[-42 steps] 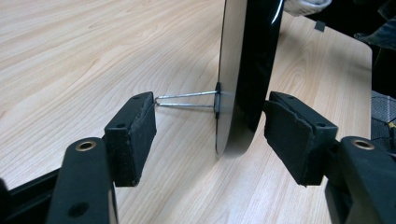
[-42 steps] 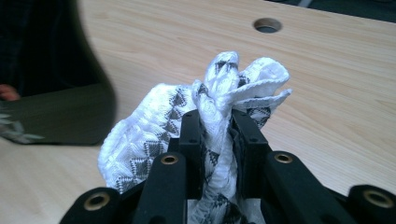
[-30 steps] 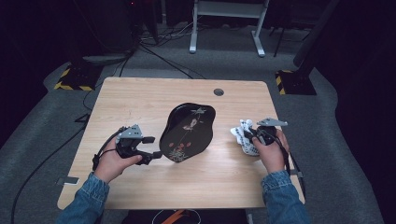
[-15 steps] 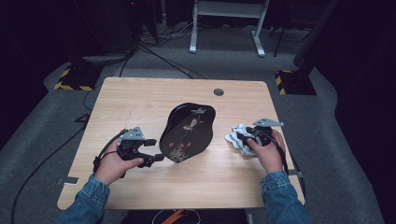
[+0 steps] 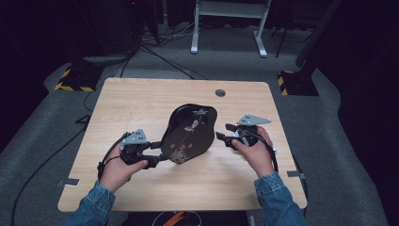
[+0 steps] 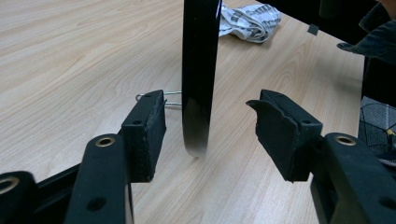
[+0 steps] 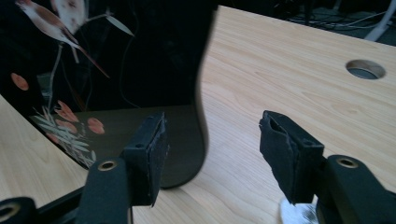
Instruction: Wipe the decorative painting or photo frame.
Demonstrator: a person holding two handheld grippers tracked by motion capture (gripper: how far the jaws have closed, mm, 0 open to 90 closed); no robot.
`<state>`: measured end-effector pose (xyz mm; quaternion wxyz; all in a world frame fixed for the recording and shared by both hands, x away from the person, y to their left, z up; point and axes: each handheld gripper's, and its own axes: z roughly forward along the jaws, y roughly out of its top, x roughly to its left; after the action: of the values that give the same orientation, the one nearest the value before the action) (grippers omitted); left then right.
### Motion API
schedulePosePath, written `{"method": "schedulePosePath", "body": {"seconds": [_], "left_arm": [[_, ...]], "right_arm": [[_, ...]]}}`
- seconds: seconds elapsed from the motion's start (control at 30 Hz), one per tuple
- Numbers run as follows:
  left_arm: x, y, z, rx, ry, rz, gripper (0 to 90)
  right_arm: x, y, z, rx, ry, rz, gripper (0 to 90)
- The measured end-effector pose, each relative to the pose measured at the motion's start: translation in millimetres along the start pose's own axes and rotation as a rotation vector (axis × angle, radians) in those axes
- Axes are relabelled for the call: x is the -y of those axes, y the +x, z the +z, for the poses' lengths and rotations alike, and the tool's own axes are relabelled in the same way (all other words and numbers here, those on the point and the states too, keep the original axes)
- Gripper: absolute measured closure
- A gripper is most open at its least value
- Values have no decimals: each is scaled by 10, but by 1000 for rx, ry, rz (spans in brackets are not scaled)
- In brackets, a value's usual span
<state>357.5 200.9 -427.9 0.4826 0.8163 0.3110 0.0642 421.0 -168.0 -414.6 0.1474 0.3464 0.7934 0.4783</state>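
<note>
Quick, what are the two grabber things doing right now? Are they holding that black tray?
Left gripper: open, jaws either side of the black tray's rim, not clamped.
Right gripper: open, holding nothing, close to the tray's edge.

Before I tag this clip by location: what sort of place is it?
Probably a lab or recording studio, not a home: a bare wooden table with a cable hole, cables across grey carpet, and yellow-black hazard-striped bases on the floor.
</note>
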Motion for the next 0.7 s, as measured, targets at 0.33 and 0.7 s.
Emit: {"method": "schedulePosePath", "body": {"seconds": [0.33,0.7], "left_arm": [[57,-17,33,-33,13,-51,557],[84,-62,132,-62,12,-67,649]], "right_arm": [[-82,79,194,-48,3,-14,410],[-96,103,358,-91,14,-22,388]]}}
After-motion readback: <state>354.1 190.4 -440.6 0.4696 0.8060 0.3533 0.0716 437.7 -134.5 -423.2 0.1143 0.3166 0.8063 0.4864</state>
